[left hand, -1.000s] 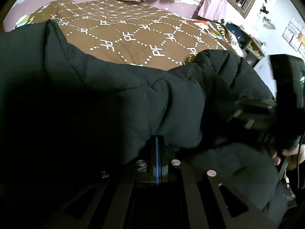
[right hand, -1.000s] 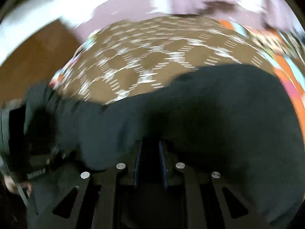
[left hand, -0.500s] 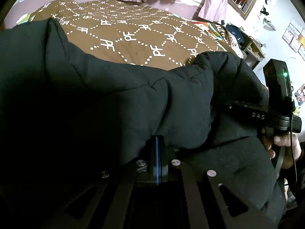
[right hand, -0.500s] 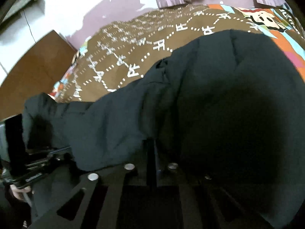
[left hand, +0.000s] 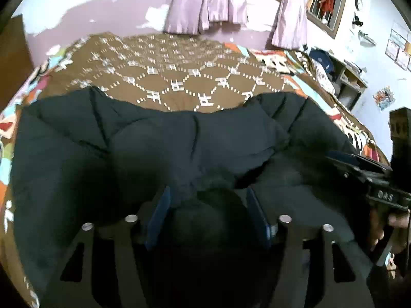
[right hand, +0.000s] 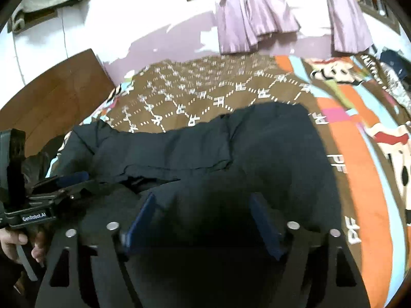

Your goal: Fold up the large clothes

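I have the black padded jacket (left hand: 179, 141) spread across the lower half of both views, lying on the brown patterned bedspread (left hand: 179, 77), its far edge running level across the middle of each frame. A folded flap lies across the centre of the right wrist view, its lower hem showing as a long crease.

My left gripper (left hand: 208, 213) has just been opening; its blue pads stand apart with dark fabric beneath and between them, and I see no pinch on it. My right gripper (right hand: 203, 220) has likewise just been opening — the jaws are spread wide, the jacket under them, nothing clamped. In the right wrist view the left gripper shows at the left edge, the person's hand (right hand: 15, 241) on its handle.

I judge this the release after laying a fold. To do it well I would draw both grippers clear straight back toward the bottom of the frame, so the pads do not snag the slippery shell and drag the flap open. Puffy filling tends to spring up — I would press the fold flat before choosing the next edge, probably the bulging right side in the left wrist view.
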Demonstrator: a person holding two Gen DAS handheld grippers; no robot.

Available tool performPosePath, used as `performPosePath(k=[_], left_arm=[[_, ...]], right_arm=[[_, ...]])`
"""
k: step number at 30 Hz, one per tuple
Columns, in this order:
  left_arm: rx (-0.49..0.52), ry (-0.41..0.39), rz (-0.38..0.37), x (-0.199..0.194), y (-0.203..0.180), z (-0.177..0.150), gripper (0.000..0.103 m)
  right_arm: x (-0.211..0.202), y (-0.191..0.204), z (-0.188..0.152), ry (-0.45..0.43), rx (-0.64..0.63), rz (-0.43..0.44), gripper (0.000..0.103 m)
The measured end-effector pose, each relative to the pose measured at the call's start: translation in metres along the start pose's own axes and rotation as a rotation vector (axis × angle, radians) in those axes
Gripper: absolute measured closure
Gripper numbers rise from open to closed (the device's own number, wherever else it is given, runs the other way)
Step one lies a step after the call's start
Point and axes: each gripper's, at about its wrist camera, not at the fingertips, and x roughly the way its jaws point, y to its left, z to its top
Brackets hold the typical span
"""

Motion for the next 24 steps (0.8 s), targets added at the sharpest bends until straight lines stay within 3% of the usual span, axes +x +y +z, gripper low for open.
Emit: performPosePath(k=[3, 4, 5, 11, 15, 24], left_arm=[[-0.040, -0.044, -0.004, -0.023, -0.009, -0.008, 0.034], [-0.048, -0.055, 0.002, -0.029, -0.011, -0.009, 0.022], [-0.062, -0.079, 0.009, -0.040, -0.015, -0.013, 0.016], [-0.072, -0.145, 0.016, -0.102, -0.037, -0.028, 0.005], [-0.075, -0.178, 0.029, -0.151, -0.046, -0.037, 0.004], [-0.055, -0.225, 0.103, -0.250, -0.075, -0.058, 0.004]], right_arm=[[-0.022, 0.010, -0.005, -0.008, -0.012, -0.009, 0.019], [-0.033, 0.015, -0.007, -0.020, -0.018, -0.012, 0.017], [-0.042, 0.017, -0.009, -0.028, -0.022, -0.011, 0.014], [-0.101, 0.039, -0.008, -0.062, -0.053, -0.014, 0.008], [-0.141, 0.050, -0.007, -0.050, -0.060, 0.006, 0.005], [-0.217, 0.084, 0.003, 0.063, -0.130, 0.059, 0.001]])
